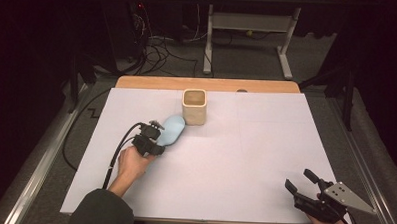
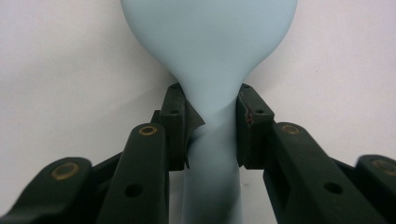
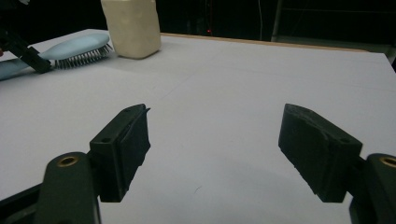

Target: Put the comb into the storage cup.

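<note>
Left gripper view is giving us the relation that matters: the pale blue hairbrush (image 2: 210, 60) is running straight ahead along the gripper's own line, its narrow handle passing between the two black jaws and its broad head widening out beyond them. We are seeing the left gripper (image 2: 210, 116) clamping that handle at the neck, with the pads (image 2: 175, 112) pressing on both flanks of it, so the brush's long axis and the gripper's axis are lying in one line.

From the high view, we are placing the brush (image 1: 172, 130) on the white table sheet (image 1: 245, 158), head pointing up and to the right towards the cream cup (image 1: 194, 106), which is standing upright just beyond the head and close beside it. The left gripper (image 1: 153, 135) is sitting at the handle end, on the side away from the cup.

The right gripper (image 1: 299, 183) is waiting well apart at the near right corner, its jaws standing wide with nothing between them. We are judging the left hand to be the one that must carry the brush, lifting it head first towards the cup.
</note>
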Demonstrator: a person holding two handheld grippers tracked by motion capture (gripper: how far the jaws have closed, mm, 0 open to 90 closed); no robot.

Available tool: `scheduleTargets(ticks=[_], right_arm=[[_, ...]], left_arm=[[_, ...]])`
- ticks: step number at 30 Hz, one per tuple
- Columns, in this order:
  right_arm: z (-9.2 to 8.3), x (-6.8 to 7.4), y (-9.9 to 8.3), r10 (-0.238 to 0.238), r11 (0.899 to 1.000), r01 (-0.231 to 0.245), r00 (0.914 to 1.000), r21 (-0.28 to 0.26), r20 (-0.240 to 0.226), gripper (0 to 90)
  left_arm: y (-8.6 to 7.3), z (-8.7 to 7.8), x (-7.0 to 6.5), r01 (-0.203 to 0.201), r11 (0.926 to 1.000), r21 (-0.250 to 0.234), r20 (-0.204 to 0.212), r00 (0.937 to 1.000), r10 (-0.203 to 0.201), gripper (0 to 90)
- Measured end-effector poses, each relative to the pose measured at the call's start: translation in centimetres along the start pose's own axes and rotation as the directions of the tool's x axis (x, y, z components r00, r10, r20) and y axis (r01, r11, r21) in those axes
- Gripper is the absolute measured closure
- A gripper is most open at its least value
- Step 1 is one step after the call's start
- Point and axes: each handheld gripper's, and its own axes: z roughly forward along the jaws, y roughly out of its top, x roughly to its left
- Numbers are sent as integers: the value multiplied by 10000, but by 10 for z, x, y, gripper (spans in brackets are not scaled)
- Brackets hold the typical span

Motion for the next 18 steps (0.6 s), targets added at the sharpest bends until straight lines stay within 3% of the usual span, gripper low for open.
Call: scheduleTargets(ticks=[18], right_arm=[[0,0,0,-5,10000,5,10000,13,21,251]], left_arm=[[-2,-4,0,-177,9997,-192,207,9996,181,695]])
